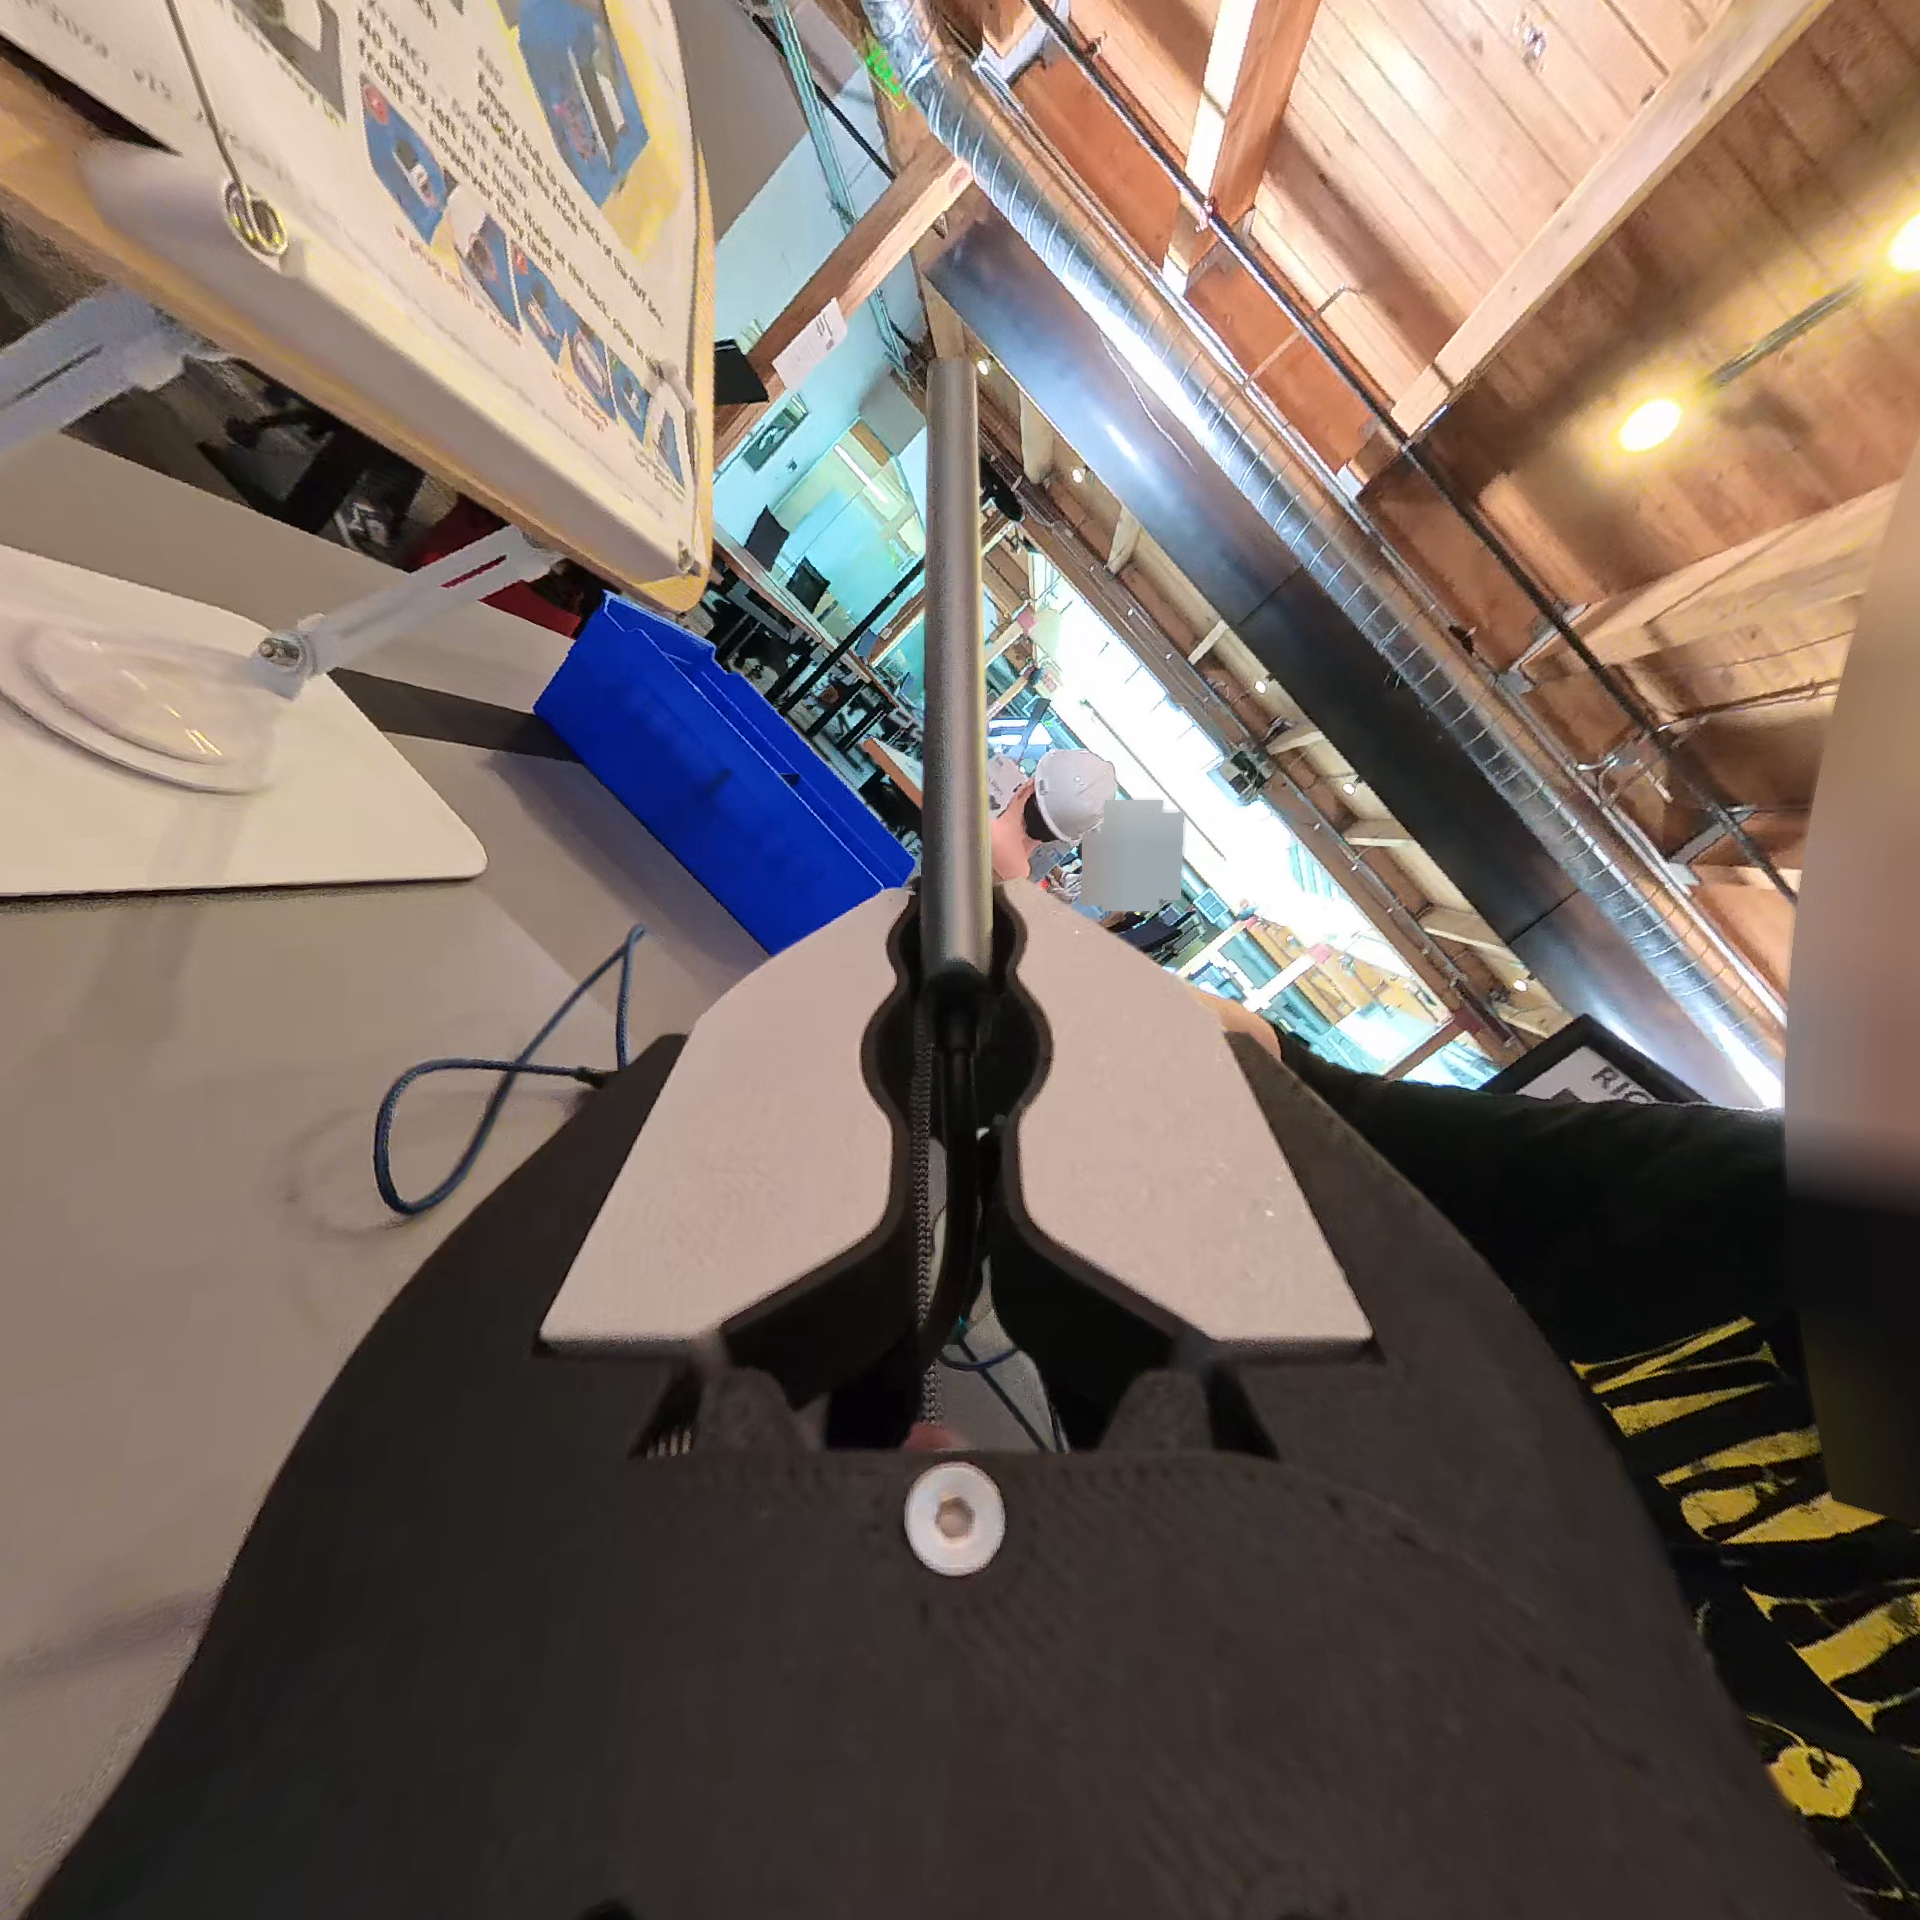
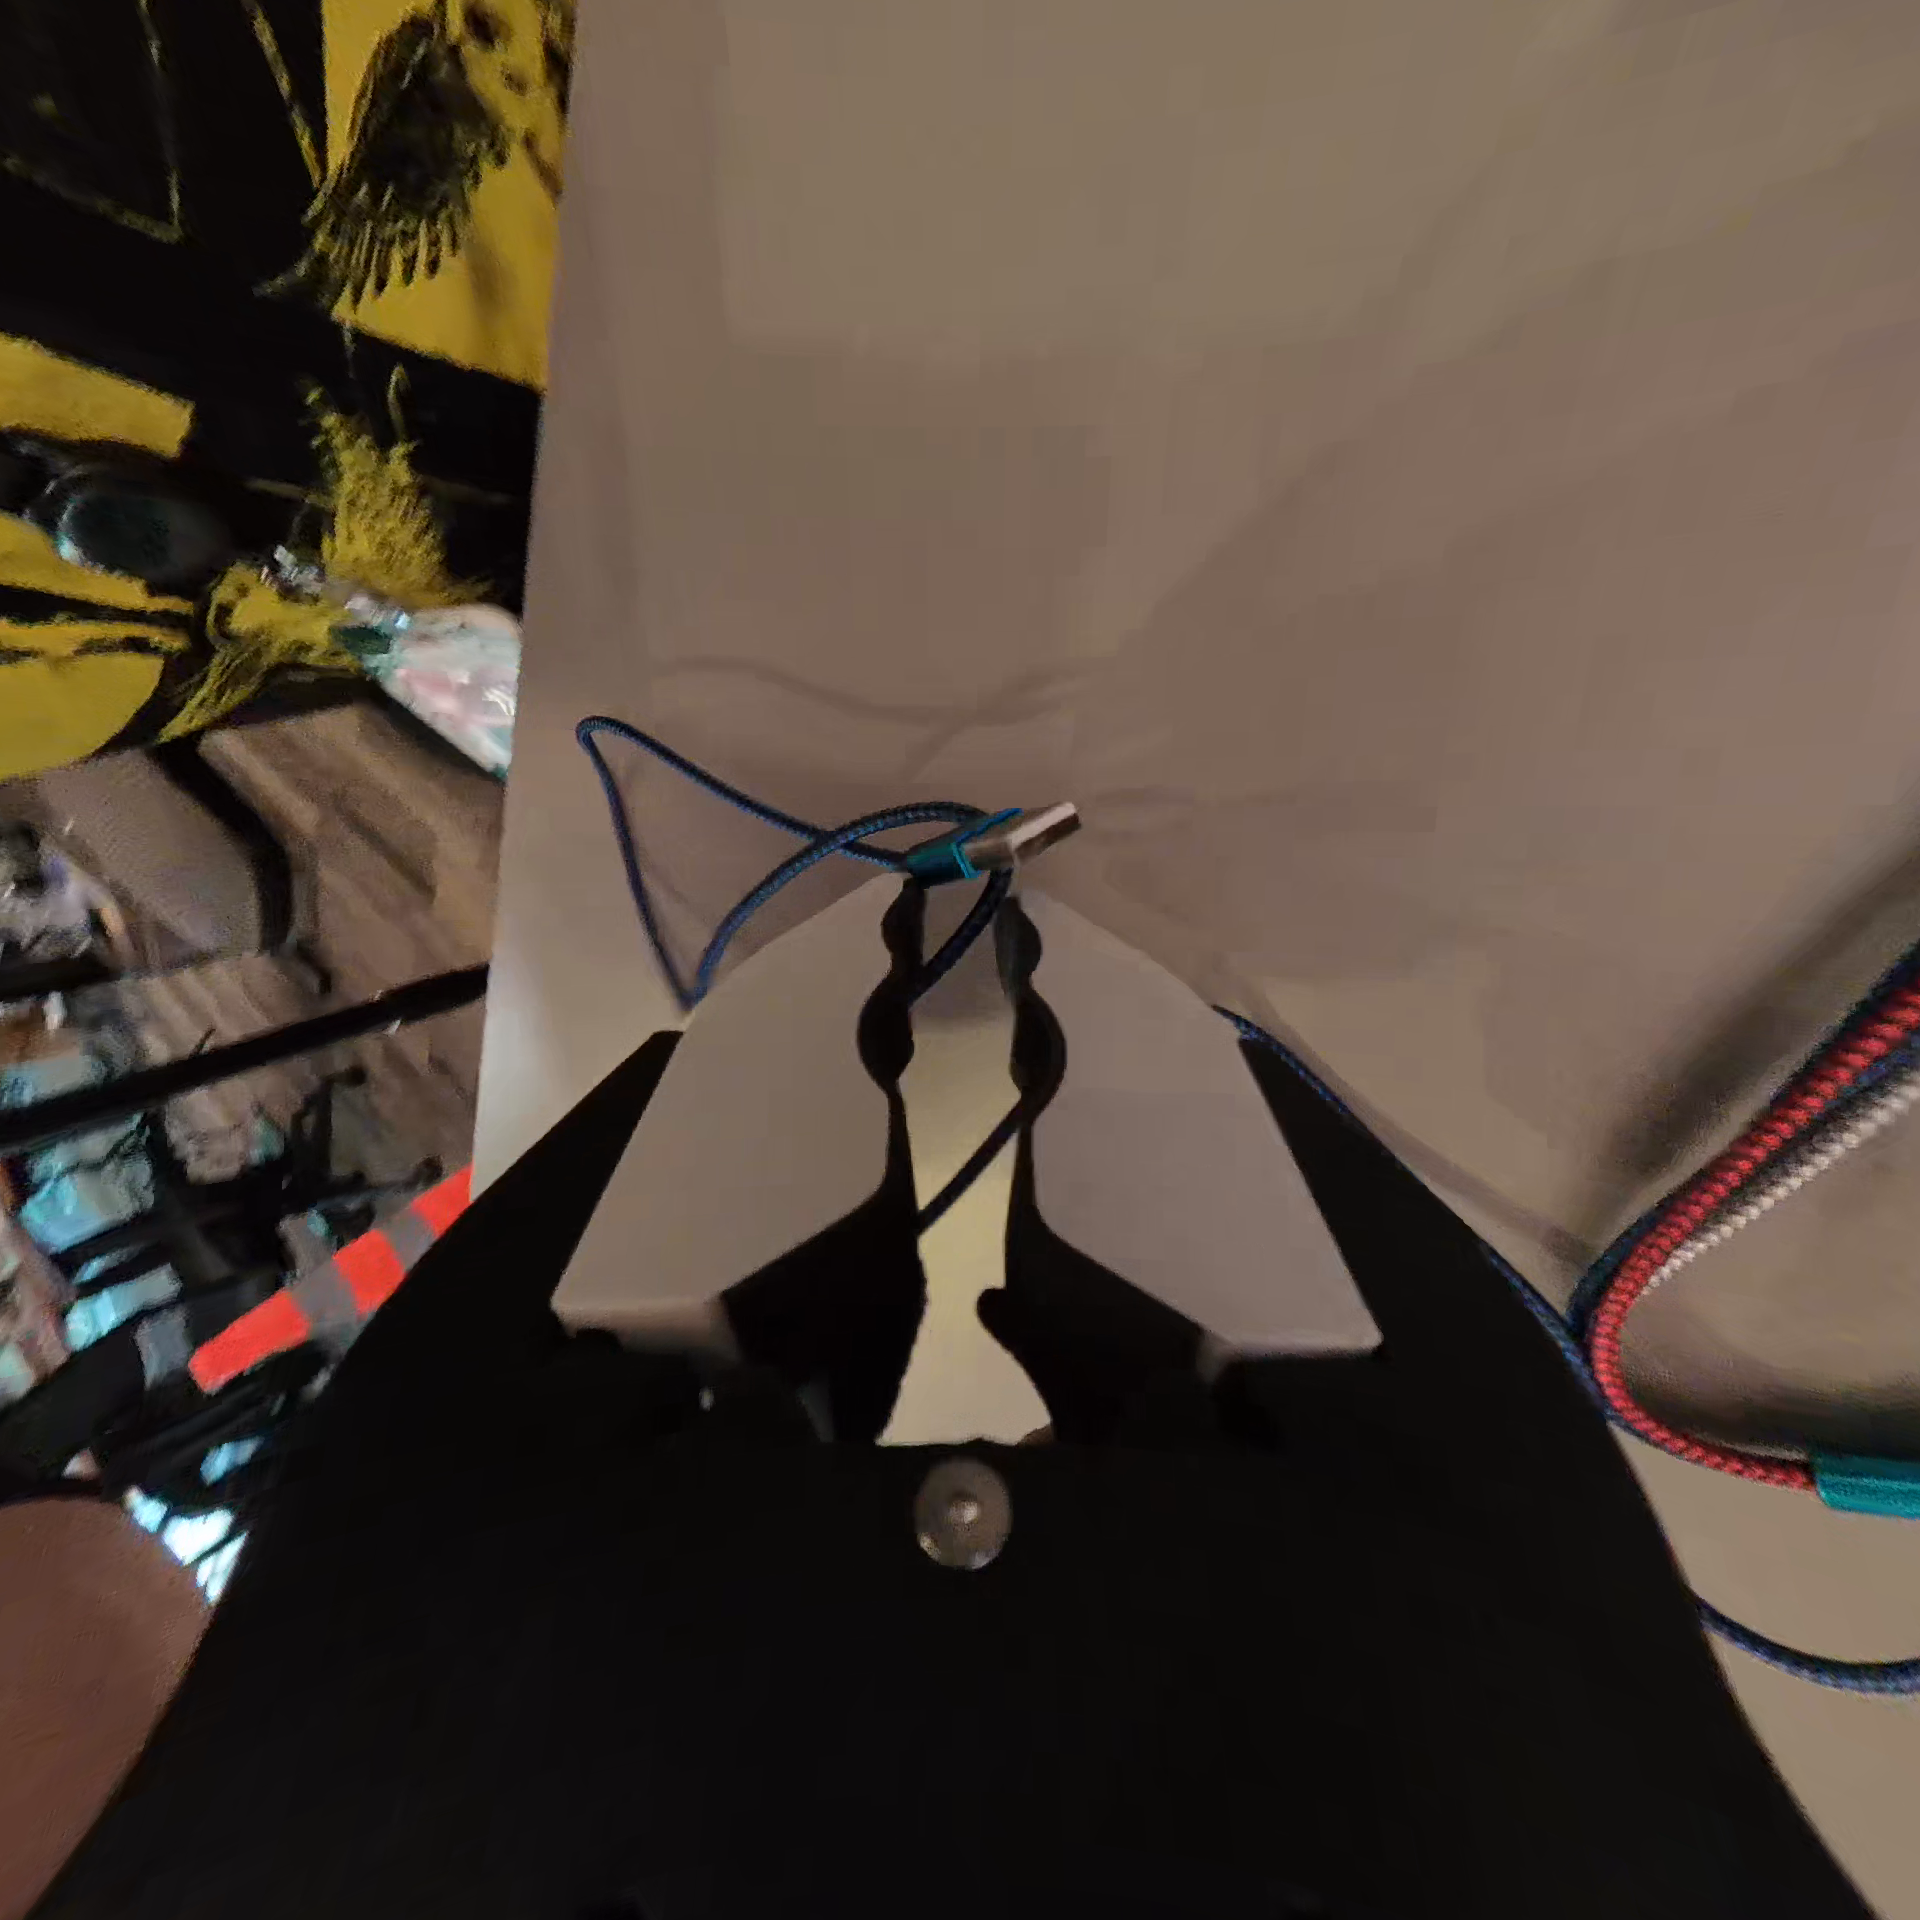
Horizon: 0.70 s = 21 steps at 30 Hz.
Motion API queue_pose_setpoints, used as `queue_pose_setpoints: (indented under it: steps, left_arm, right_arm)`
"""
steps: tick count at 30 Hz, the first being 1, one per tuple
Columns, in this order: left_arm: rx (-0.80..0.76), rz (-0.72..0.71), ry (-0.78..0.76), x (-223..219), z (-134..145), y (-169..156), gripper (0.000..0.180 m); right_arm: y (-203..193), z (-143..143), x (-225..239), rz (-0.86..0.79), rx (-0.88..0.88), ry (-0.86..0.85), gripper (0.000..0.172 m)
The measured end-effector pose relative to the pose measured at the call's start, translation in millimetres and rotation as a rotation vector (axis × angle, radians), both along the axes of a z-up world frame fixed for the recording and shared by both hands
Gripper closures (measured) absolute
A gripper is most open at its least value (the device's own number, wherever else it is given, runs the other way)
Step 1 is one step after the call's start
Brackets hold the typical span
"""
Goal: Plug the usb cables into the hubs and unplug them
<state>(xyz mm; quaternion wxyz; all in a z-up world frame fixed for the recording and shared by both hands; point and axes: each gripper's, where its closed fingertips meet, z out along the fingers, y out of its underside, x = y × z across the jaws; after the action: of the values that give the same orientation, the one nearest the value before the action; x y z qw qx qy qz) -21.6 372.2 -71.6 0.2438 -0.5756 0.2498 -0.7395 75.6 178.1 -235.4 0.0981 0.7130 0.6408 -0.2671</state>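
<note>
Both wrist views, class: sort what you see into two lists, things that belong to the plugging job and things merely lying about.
Belonging to the job:
- grey hub, clamped in the left gripper
- blue cable plug, at the right gripper tips
- red braided cable

Lying about:
- blue bin
- instruction sheet
- white lamp base

Right gripper (image 2: 956, 883) at a blue braided USB cable (image 2: 727, 894) over a pale tabletop (image 2: 1247, 416).

The teal-collared plug (image 2: 992, 844) is seen at the fingertips (image 2: 902, 914), its metal end aimed right; the cable is looped to the left and passed back between the fingers. A red braided cable (image 2: 1704, 1195) is seen at right. Yellow-and-black cloth (image 2: 260, 312) is seen upper left.
</note>
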Motion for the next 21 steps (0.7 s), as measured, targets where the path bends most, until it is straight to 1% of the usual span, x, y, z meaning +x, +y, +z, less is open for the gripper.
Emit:
queue_pose_setpoints:
  steps: [2,3,5,6,8,10,11,12,13,14,16,18,19,21]
  left_arm:
    - [-0.016,-0.01,-0.008,3,-3,0,0.169]
    - [-0.021,-0.012,-0.008,5,-4,0,0.17]
    - [-0.032,-0.024,-0.014,8,-7,-2,0.17]
    - [-0.042,-0.031,-0.019,10,-8,-3,0.17]
    - [-0.057,-0.05,-0.026,15,-11,-7,0.17]
    - [-0.067,-0.078,-0.028,22,-13,-14,0.17]
    - [-0.07,-0.093,-0.028,26,-15,-19,0.17]
    - [-0.073,-0.105,-0.028,29,-16,-23,0.17]
    - [-0.08,-0.116,-0.045,31,-14,-26,0.169]
    - [-0.081,-0.129,-0.062,31,-11,-29,0.169]
    - [-0.065,-0.132,-0.073,30,-9,-31,0.169]
    - [-0.012,-0.176,-0.058,29,-7,-39,0.168]
    - [0.011,-0.178,-0.051,29,-6,-39,0.163]
    - [0.051,-0.181,-0.041,26,-3,-38,0.154]
  right_arm:
    - [13,7,-3,-0.09,0.055,0.045,0.138]
    - [20,13,-2,-0.145,0.082,0.068,0.123]
    - [34,32,1,-0.279,0.128,0.147,0.115]
    - [44,46,1,-0.357,0.151,0.218,0.112]
    - [75,77,-1,-0.54,0.244,0.398,0.105]
    - [95,110,-14,-0.641,0.253,0.605,0.103]
    - [106,118,-19,-0.687,0.267,0.654,0.105]
    - [115,122,-24,-0.719,0.256,0.681,0.123]
    - [119,125,-31,-0.724,0.22,0.714,0.147]
    - [121,126,-35,-0.721,0.188,0.741,0.159]
    - [124,126,-37,-0.696,0.15,0.773,0.166]
    - [121,130,-34,-0.653,0.093,0.814,0.168]
    - [117,129,-31,-0.616,0.077,0.806,0.168]
    - [109,122,-27,-0.553,0.049,0.73,0.168]
